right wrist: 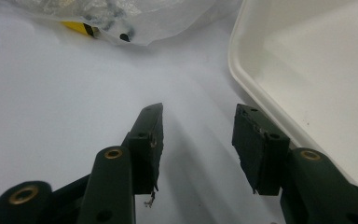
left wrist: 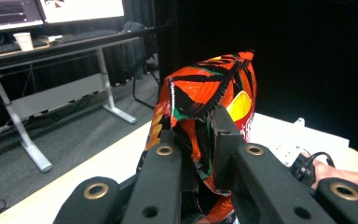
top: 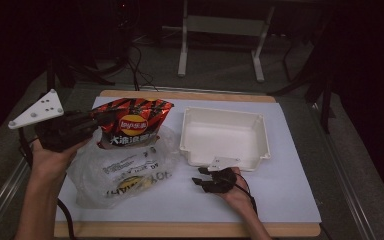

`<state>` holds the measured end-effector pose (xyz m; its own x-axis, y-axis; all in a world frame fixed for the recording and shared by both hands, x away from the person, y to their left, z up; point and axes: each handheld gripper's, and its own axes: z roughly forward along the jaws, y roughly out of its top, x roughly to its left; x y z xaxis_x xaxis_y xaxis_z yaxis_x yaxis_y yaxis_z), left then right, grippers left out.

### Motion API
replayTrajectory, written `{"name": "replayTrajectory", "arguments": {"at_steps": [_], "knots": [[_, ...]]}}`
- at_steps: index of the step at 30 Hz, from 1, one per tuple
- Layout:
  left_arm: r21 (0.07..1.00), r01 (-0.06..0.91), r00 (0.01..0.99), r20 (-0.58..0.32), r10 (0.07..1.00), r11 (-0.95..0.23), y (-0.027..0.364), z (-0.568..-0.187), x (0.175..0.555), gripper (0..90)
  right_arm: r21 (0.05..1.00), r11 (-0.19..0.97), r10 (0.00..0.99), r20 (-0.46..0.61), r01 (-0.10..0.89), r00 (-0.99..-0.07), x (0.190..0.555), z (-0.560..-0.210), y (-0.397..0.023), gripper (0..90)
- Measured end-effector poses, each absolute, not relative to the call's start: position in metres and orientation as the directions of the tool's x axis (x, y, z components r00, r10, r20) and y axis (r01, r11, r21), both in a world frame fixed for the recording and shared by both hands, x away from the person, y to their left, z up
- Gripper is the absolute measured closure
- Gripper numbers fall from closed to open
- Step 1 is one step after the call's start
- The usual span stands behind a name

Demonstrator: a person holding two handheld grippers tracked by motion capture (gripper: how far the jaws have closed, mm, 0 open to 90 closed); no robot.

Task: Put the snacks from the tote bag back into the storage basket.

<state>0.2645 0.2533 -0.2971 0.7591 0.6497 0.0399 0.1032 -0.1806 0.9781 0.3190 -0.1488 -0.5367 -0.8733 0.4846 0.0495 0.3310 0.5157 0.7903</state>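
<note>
A red and black chip bag (top: 132,122) (left wrist: 205,93) is lifted at the left of the white sheet. My left gripper (top: 87,122) (left wrist: 198,140) is shut on its edge, the black jaws pinching the foil. Below the bag lies a clear plastic bag (top: 125,172) (right wrist: 121,18) with printed writing and something yellow inside. An empty white tray (top: 225,137) (right wrist: 317,79) stands at the middle right. My right gripper (top: 200,176) (right wrist: 198,135) rests low on the sheet just in front of the tray, open, with nothing between its jaws.
A white sheet (top: 280,190) covers a wooden board (top: 180,230) on the table. Behind the table stand a desk frame (top: 220,45) and loose cables (top: 135,65) on the floor. A cup (left wrist: 24,41) stands on a desk in the left gripper view.
</note>
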Motion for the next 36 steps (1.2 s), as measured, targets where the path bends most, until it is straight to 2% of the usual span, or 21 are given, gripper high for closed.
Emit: {"name": "replayTrajectory", "arguments": {"at_steps": [6, 36], "knots": [[0.978, 0.098, 0.766, 0.045, 0.641, -0.186, 0.247, -0.293, 0.268, 84.5, 0.802, 0.489, 0.499, 0.063, 0.341, -0.864, 0.321, -0.537, -0.151, 53.0], [0.988, 0.084, 0.778, 0.014, 0.628, -0.126, 0.22, -0.286, 0.296, 84.6, 0.791, 0.51, 0.49, 0.056, 0.338, -0.87, 0.321, -0.538, -0.149, 51.4]]}}
